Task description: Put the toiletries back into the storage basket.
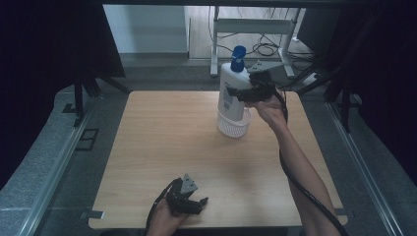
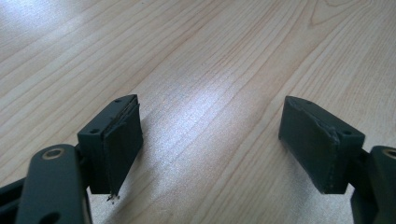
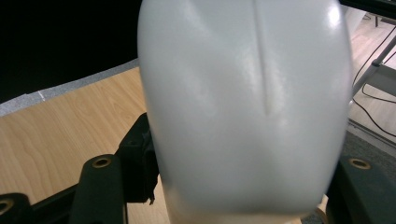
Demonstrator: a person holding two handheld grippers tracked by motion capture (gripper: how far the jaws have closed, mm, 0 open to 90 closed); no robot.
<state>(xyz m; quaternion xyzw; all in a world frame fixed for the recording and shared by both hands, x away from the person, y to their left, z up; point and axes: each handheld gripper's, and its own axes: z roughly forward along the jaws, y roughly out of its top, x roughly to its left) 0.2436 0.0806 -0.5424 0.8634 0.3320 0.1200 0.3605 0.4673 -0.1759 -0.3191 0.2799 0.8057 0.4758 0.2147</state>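
Observation:
A tall white pump bottle [image 1: 231,88] with a blue pump top stands with its base inside a small white mesh basket [image 1: 233,126] on the far right part of the wooden table [image 1: 162,147]. My right gripper [image 1: 242,93] is shut on the bottle's body from the right, at about mid-height. In the right gripper view the white bottle [image 3: 247,107] sits squeezed between the two black jaws. My left gripper [image 1: 196,201] rests low near the table's front edge, open, with bare wood between its pads [image 2: 121,140].
Dark curtains hang at both sides. Beyond the table's far edge are a white metal frame [image 1: 251,29] and cables on the floor. Grey floor and rails border the table left and right.

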